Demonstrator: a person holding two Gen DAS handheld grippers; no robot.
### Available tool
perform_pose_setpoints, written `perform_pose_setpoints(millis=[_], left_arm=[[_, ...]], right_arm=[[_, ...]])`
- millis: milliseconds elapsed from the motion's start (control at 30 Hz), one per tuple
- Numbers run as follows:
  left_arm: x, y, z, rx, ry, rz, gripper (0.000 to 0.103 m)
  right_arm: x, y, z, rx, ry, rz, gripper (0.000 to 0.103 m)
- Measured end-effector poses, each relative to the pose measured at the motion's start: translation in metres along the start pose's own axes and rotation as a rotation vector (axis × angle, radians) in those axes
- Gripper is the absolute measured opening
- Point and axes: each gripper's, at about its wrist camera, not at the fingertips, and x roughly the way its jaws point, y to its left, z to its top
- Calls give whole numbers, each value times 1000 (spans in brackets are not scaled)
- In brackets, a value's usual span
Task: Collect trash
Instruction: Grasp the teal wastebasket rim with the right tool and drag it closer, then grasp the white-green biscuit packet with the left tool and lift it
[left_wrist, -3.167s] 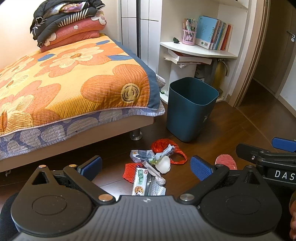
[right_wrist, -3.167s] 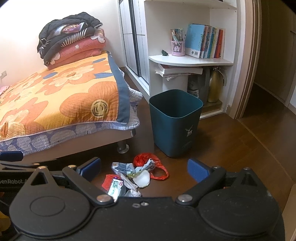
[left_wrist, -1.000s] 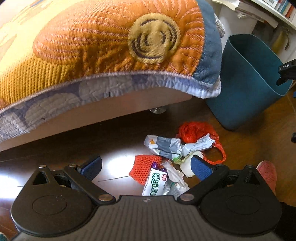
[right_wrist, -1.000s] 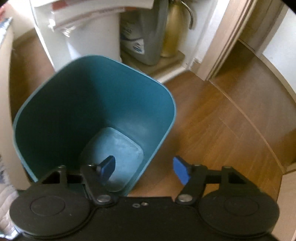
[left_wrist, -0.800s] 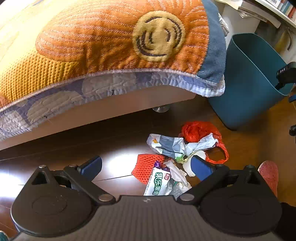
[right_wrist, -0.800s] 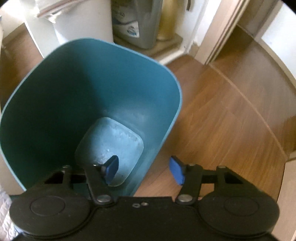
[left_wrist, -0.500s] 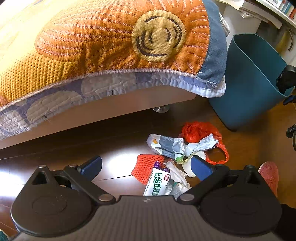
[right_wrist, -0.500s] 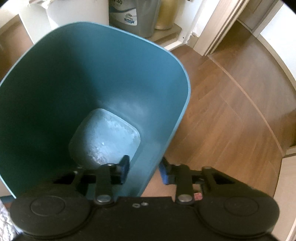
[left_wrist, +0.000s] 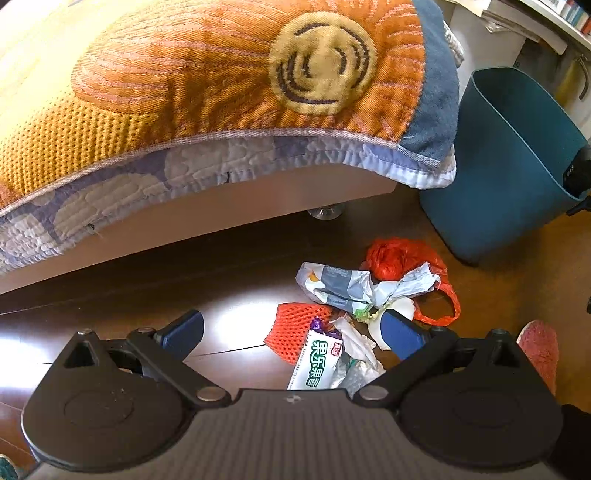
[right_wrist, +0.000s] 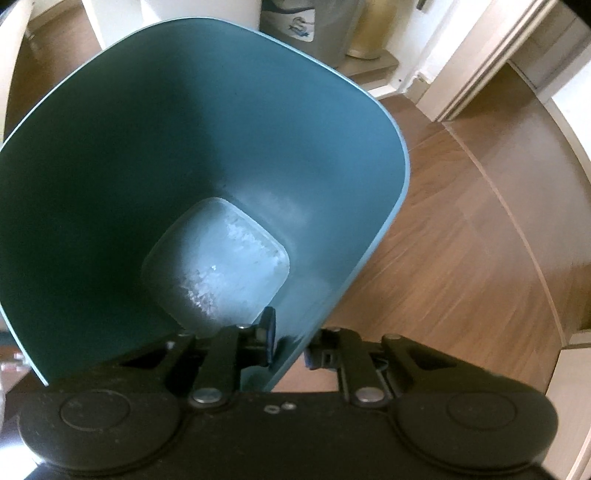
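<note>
right gripper pointed steeply down over the teal bin, its jaws straddling the bin's near wall: one blue pad inside, one outside, at 6 o'clock of the right wrist view. jaws had just been closing and sat clamped on that wall, pads pressed to both faces. bin looked bare inside, pale bottom at centre. wood floor ran off to 3 o'clock.

left gripper also aimed steeply down at the floor, jaws spread wide, nothing between the pads. trash pile lay on the dark floor just past its right finger, at about 5 o'clock of the left wrist view: red plastic bag, crumpled grey-white wrapper, orange foam net, green-and-white snack pack. bin sat at 3 o'clock there, well apart from the pile, beside the bed corner. orange flower blanket filled 12 o'clock. pink slipper at 4 o'clock.
</note>
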Motion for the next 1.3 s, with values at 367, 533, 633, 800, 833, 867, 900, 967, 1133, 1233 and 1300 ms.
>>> perform_pose_setpoints(millis=[367, 533, 633, 800, 833, 867, 900, 967, 1133, 1233, 1300], left_arm=[[30, -6, -19, 37, 90, -52, 103], [62, -14, -18, 35, 114, -78, 102], [80, -25, -16, 47, 110, -120, 102], [119, -38, -17, 106, 157, -46, 102], [128, -36, -21, 114, 175, -43, 102], [139, -33, -28, 127, 199, -33, 102], [149, -32, -35, 145, 220, -21, 102], [165, -30, -51, 196, 263, -24, 102], [195, -43, -88, 347, 355, -63, 102], [207, -41, -99, 348, 390, -73, 102], [218, -36, -101, 334, 411, -69, 102]], right_arm=[[-19, -42, -47, 13, -26, 50, 11], [-28, -56, -48, -21, -32, 66, 11], [-25, -56, -51, -89, -74, 40, 11], [-15, -64, -36, -124, -132, -3, 8], [-13, -68, -33, -110, -135, 4, 8], [-11, -72, -30, -102, -133, 17, 7], [-11, -74, -32, -102, -129, 29, 8], [-14, -72, -35, -117, -128, 32, 8], [-9, -73, -42, -134, -117, 46, 8], [-11, -71, -47, -137, -109, 45, 8], [-8, -71, -46, -148, -110, 40, 8]])
